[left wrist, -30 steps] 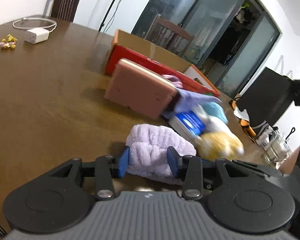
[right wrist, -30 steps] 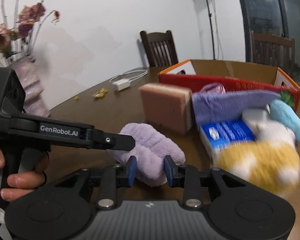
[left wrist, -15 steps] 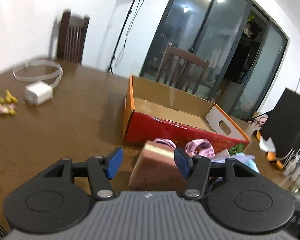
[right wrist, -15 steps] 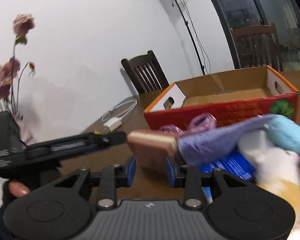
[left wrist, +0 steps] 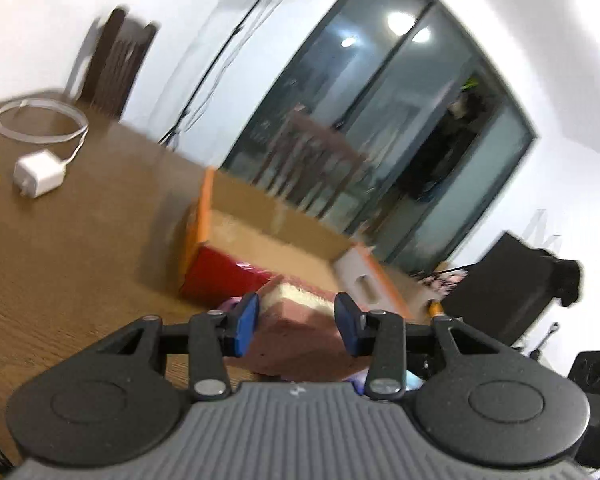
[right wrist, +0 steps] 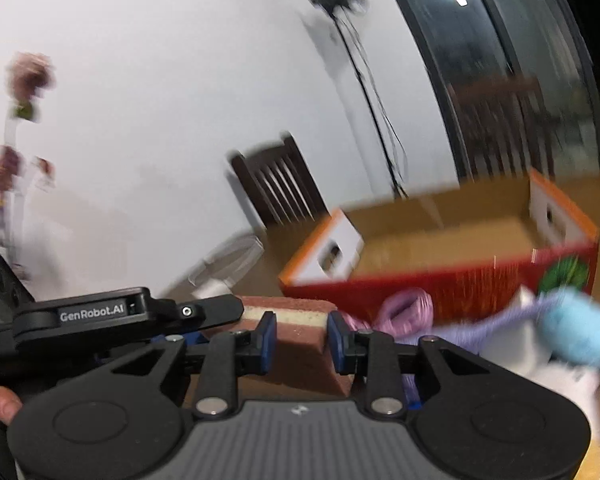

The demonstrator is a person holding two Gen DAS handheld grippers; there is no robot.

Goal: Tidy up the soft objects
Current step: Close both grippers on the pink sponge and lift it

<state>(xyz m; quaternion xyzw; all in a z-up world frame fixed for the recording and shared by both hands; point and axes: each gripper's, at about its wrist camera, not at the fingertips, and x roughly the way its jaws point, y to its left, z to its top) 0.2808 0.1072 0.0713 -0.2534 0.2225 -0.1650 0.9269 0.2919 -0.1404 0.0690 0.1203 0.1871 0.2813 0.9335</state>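
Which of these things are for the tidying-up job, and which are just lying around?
For the job:
pink sponge
purple cloth
blue plush
cardboard box

Just lying about:
white charger
chair

The left claw (left wrist: 296, 322), just closing, frames a pink sponge (left wrist: 300, 328) before the cardboard box (left wrist: 276, 240).

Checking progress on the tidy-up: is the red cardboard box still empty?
As far as visible, empty: the open red cardboard box shows only bare brown floor; the near corner is hidden. The pink sponge block lies outside.
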